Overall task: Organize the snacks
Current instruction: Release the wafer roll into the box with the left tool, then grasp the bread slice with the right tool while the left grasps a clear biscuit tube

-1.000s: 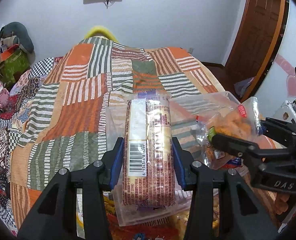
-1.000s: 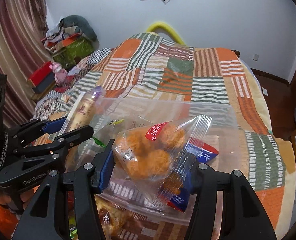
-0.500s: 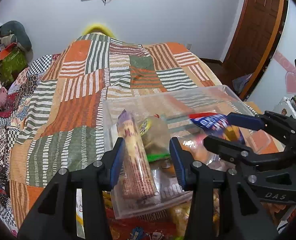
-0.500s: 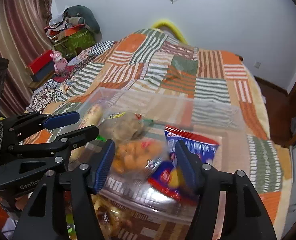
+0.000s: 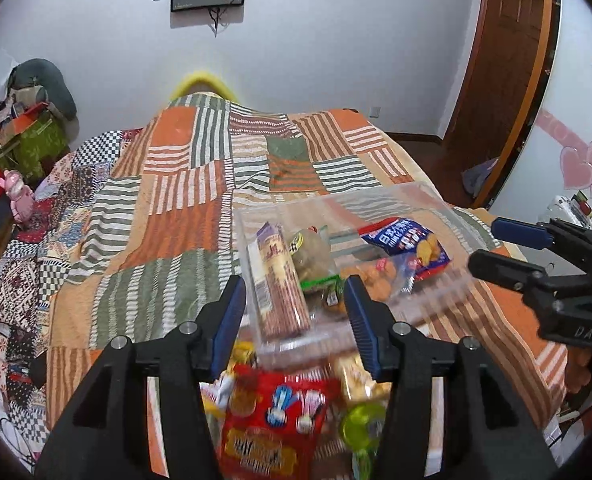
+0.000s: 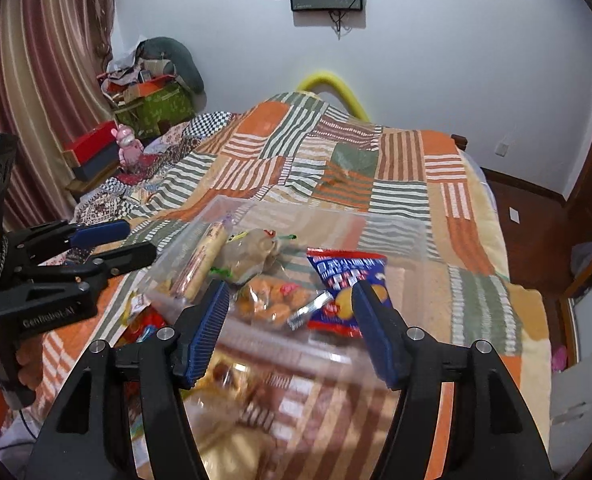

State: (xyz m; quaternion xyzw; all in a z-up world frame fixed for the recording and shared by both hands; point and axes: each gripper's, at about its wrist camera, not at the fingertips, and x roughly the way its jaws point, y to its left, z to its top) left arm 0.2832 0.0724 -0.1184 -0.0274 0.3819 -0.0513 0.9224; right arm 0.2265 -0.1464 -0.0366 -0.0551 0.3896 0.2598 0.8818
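A clear plastic bin (image 5: 375,200) (image 6: 391,228) rests on the patchwork bed. Inside lie a long biscuit pack (image 5: 280,280) (image 6: 204,260), a round bun in clear wrap (image 5: 311,252) (image 6: 252,256), a bag of orange puffs (image 5: 379,276) (image 6: 276,300) and a blue-red snack bag (image 5: 411,244) (image 6: 347,284). My left gripper (image 5: 296,316) is open and empty, just short of the bin. My right gripper (image 6: 292,324) is open and empty near the bin's front wall; it also shows in the left wrist view (image 5: 491,244).
Loose snacks lie in front of the bin: a red packet (image 5: 272,420), a green-lidded item (image 5: 359,424) and blurred packets (image 6: 232,380). The striped quilt (image 5: 168,248) spreads left and back. Boxes and a pink toy (image 6: 128,148) sit at the left.
Both grippers let go of their packs, the biscuit pack and the orange puffs, which now lie in the bin. Both grippers drew back and up from it, jaws open.
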